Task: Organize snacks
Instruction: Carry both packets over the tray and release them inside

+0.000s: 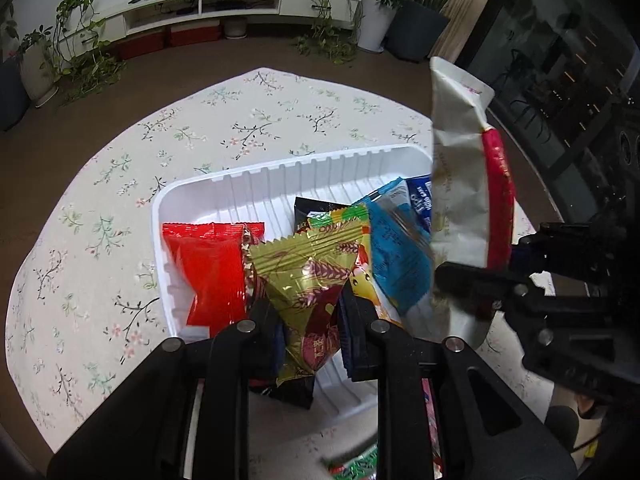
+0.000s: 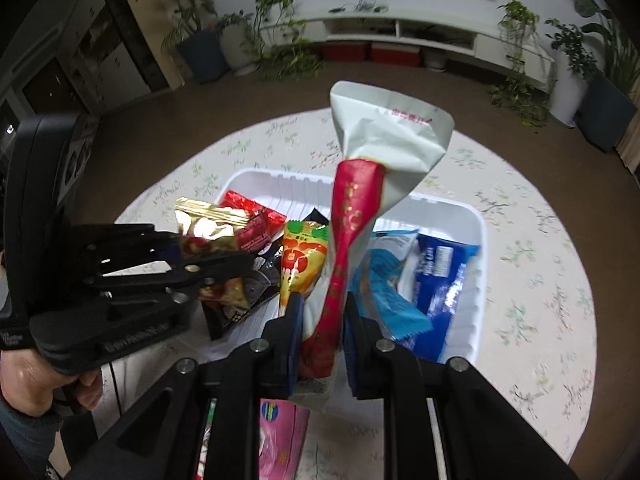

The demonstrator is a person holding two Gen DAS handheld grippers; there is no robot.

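Observation:
A white ribbed tray [image 1: 256, 184] [image 2: 476, 236] sits on the floral tablecloth and holds several snack packets. My left gripper [image 1: 308, 320] is shut on a gold and maroon packet [image 1: 308, 272] above the tray's near left part; it also shows in the right wrist view [image 2: 208, 224]. My right gripper [image 2: 320, 332] is shut on a tall white and red packet [image 2: 352, 216], held upright over the tray's near edge; this packet also shows in the left wrist view [image 1: 464, 184]. In the tray lie a red packet [image 1: 212, 272], a blue packet [image 1: 400, 256] and a dark blue packet [image 2: 440, 276].
The round table [image 1: 100, 184] has a floral cloth. A pink packet [image 2: 280, 436] and a green and red packet [image 1: 356, 468] lie on the cloth in front of the tray. Potted plants [image 1: 76, 40] and a white TV cabinet [image 1: 224, 4] stand beyond the table.

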